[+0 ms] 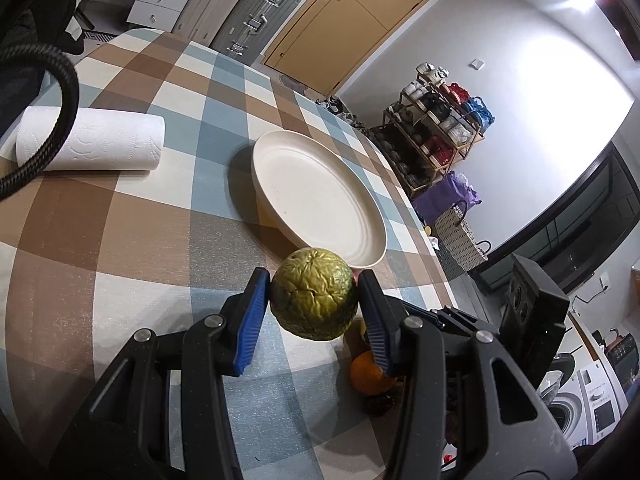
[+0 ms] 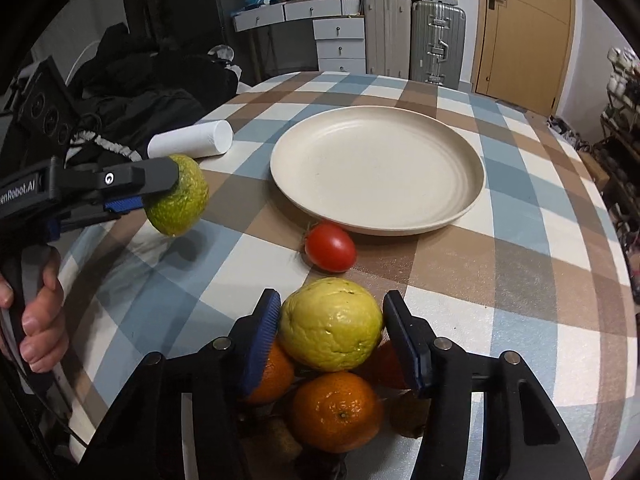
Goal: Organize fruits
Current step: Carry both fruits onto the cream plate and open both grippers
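Left wrist view: we see the left gripper (image 1: 314,294) clenched on a wrinkled green fruit (image 1: 314,294), lifted above the checked tablecloth (image 1: 132,220); the cream plate (image 1: 280,152) lies at 12 o'clock from it, a paper towel roll (image 1: 108,144) at 10 o'clock. In the right wrist view the right gripper (image 2: 330,330) has its blue pads (image 2: 262,344) on both sides of a yellow-green fruit (image 2: 330,330), which sits on top of oranges (image 2: 334,410); we cannot tell if both pads touch it; a red tomato (image 2: 330,246) lies at 12 o'clock, just beside the plate rim.
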Motion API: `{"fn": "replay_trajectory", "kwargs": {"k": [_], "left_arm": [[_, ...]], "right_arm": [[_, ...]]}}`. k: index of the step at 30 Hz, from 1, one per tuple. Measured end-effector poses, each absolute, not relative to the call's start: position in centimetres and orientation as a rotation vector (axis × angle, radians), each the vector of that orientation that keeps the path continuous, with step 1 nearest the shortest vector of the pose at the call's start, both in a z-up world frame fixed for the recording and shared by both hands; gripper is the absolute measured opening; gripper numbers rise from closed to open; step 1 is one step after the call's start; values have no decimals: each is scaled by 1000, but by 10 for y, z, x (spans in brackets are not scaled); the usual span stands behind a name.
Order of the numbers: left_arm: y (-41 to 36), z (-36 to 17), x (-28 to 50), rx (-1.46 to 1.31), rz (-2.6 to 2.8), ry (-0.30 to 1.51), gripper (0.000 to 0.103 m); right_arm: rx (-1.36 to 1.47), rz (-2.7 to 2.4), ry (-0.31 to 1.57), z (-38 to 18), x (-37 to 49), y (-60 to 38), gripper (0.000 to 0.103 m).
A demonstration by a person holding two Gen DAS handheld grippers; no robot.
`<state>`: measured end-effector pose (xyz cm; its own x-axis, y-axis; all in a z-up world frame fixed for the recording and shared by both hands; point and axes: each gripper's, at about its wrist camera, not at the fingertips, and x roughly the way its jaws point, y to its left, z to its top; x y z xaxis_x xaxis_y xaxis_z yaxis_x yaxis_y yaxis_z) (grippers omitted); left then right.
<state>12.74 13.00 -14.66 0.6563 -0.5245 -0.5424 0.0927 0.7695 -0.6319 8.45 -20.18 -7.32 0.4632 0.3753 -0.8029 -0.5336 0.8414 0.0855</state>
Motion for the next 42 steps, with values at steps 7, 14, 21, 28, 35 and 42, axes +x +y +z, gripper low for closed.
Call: {"fn": "replay_trajectory", "kwargs": {"k": [7, 14, 21, 28, 35, 42], "left_arm": [[128, -144, 123, -600, -375, 781, 43], [124, -135, 129, -575, -384, 773, 43], [108, -117, 158, -522, -394, 768, 43], [92, -102, 210, -468, -395, 772, 43], [72, -107, 266, -392, -386, 815, 43], [63, -127, 309, -352, -373, 871, 43]], "right_arm": [[-39, 613, 924, -67, 89, -216, 54], [120, 692, 837, -44, 96, -233, 54], [273, 718, 772, -19, 135, -256, 54], [333, 730, 781, -8, 199, -263, 54], [362, 721, 832, -25, 265, -255, 54], [394, 710, 928, -58, 316, -244, 54]]}}
